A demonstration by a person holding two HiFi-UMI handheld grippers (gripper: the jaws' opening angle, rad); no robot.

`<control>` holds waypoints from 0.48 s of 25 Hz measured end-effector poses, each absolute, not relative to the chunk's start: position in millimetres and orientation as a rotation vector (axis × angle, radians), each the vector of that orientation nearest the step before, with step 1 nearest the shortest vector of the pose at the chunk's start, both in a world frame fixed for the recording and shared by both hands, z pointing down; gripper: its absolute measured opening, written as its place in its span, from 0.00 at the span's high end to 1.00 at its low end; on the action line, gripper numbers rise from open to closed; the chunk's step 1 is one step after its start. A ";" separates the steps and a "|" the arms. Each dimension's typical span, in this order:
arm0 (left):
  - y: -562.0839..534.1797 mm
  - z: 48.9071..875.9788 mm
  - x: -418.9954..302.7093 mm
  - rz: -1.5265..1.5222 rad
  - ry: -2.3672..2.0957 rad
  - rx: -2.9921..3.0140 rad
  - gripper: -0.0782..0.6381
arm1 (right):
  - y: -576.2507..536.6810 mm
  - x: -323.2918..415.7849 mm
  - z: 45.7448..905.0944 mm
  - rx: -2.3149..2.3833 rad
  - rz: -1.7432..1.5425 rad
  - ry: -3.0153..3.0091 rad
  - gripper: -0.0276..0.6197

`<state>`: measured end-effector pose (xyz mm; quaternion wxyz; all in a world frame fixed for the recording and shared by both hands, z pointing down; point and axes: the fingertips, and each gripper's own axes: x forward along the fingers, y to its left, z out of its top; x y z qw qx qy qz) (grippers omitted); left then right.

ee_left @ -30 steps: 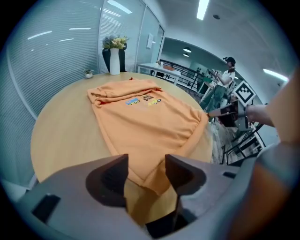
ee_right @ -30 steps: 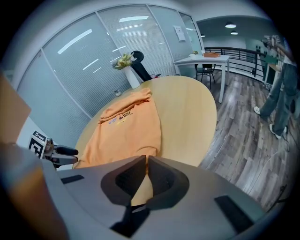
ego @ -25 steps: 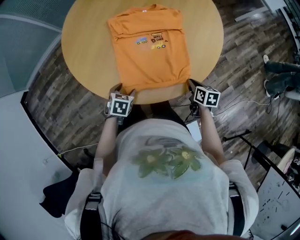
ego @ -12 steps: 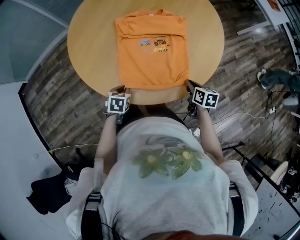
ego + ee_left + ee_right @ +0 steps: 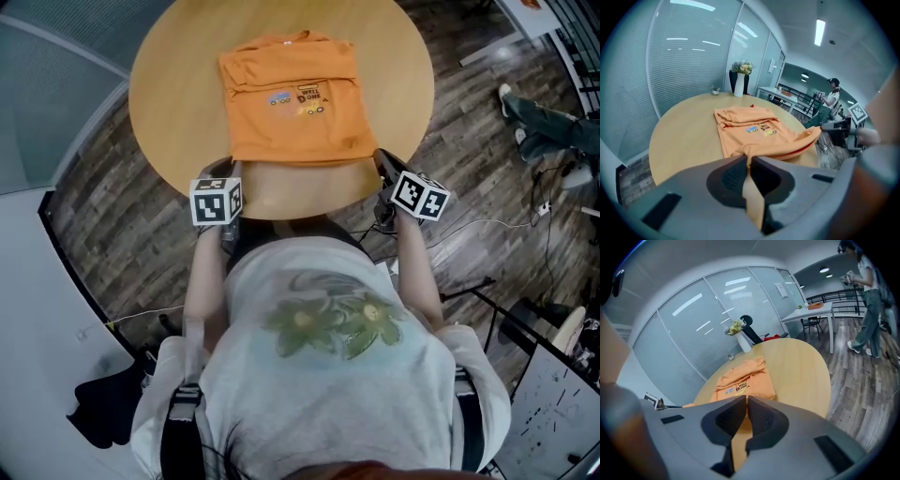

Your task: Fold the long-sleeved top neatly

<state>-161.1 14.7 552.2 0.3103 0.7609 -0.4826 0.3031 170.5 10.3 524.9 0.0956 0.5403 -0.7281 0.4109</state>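
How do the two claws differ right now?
The left claw has just been closing on the orange top's near-left hem corner; the right claw is shut on the near-right corner. In the head view the left claw sits mostly behind its marker cube; the right claw's black body shows. Both pinch orange fabric.

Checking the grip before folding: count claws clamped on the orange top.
2. The left claw, whose jaws have just been closing on cloth, pinches the orange top's left hem corner; the right claw pinches its right corner.
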 end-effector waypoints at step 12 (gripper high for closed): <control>-32.7 516.8 -164.4 0.738 -1.265 2.077 0.86 | -29.8 170.4 482.1 1.763 1.251 -2.250 0.91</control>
